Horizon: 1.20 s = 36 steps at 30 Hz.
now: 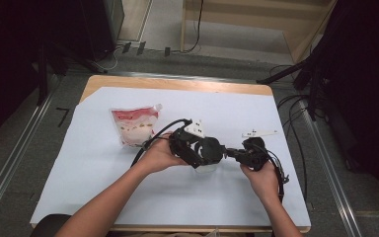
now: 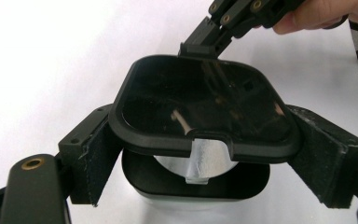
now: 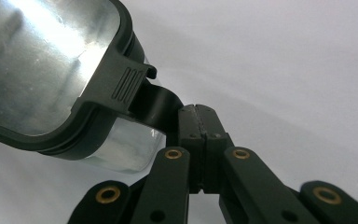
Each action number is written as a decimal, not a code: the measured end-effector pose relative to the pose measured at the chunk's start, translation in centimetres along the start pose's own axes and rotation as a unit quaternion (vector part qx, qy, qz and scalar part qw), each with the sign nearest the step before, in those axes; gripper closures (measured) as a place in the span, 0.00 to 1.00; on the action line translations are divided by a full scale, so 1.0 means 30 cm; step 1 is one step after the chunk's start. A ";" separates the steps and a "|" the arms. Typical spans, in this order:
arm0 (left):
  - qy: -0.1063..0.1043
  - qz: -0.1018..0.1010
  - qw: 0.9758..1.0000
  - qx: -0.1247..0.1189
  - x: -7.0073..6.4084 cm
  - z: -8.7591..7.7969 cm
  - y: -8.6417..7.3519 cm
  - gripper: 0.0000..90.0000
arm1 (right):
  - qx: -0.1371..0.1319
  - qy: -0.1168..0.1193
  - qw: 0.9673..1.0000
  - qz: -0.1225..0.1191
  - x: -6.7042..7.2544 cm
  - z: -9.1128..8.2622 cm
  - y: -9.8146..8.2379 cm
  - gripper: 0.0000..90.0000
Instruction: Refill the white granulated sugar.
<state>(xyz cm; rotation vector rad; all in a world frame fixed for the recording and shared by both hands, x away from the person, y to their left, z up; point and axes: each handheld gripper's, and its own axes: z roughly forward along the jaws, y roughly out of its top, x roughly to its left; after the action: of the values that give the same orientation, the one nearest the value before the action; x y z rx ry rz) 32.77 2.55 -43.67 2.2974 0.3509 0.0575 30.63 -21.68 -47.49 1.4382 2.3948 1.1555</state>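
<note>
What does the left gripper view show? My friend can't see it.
A black-rimmed container lid tilts up between the left gripper pads, above a clear container. The right gripper pinches the lid's far edge.

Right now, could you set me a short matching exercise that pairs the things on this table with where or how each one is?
Things:
1. container
2. lid
3. pouch
4. right gripper

States:
A. lies apart, toward the table's far left
B. held between the left gripper's pads
C. shut on the lid's tab
D. tilted up, open above the container

Pairs: 1-B, 2-D, 3-A, 4-C
</note>
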 end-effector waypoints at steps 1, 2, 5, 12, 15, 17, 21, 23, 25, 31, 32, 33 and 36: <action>-0.016 -0.008 1.000 -0.010 0.001 -0.005 0.004 0.24 | 0.001 0.000 1.000 0.000 0.000 0.000 0.000 1.00; -0.018 -0.007 1.000 -0.013 0.000 -0.009 0.008 0.30 | 0.001 0.000 1.000 -0.001 0.001 0.000 0.000 1.00; -0.007 0.006 1.000 -0.004 -0.018 -0.007 0.029 0.34 | 0.005 0.003 1.000 0.005 0.004 -0.002 -0.001 1.00; -0.040 -0.001 0.999 -0.004 -0.020 -0.006 0.062 0.50 | 0.002 0.004 1.000 0.001 0.001 -0.002 -0.002 1.00; -0.043 -0.003 0.999 0.006 -0.021 -0.006 0.074 0.52 | 0.001 0.005 1.000 0.001 -0.001 -0.001 -0.002 1.00; -0.046 -0.002 0.999 0.011 -0.021 -0.007 0.081 0.53 | 0.001 0.005 1.000 0.000 0.000 -0.001 -0.002 1.00; -0.052 -0.004 0.998 0.017 -0.021 -0.006 0.089 0.57 | 0.001 0.004 1.000 0.001 0.000 -0.002 -0.003 1.00; -0.055 -0.004 0.998 0.021 -0.022 -0.006 0.095 0.60 | 0.001 0.005 1.000 0.001 0.000 -0.001 -0.003 1.00; -0.064 -0.003 0.998 0.025 -0.019 -0.004 0.104 0.62 | 0.001 0.005 1.000 0.001 -0.001 -0.001 -0.003 1.00; -0.079 0.001 0.997 0.017 -0.012 -0.007 0.121 0.76 | 0.002 0.009 1.000 0.005 0.005 -0.003 -0.004 1.00; -0.082 0.003 0.996 0.018 -0.013 -0.003 0.132 0.77 | 0.002 0.008 1.000 0.002 0.006 -0.002 -0.004 1.00; -0.082 0.003 0.996 0.018 -0.013 -0.003 0.132 0.78 | 0.002 0.008 1.000 0.002 0.006 -0.002 -0.004 1.00; -0.084 0.014 0.996 0.024 -0.026 0.011 0.149 0.79 | 0.003 0.008 1.000 0.001 0.006 0.000 -0.005 1.00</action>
<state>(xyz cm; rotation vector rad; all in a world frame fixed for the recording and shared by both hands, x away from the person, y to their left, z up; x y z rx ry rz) 33.12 -0.77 -40.59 2.3362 0.2353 -0.1321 30.44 -21.58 -47.55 1.4379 2.4115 1.1653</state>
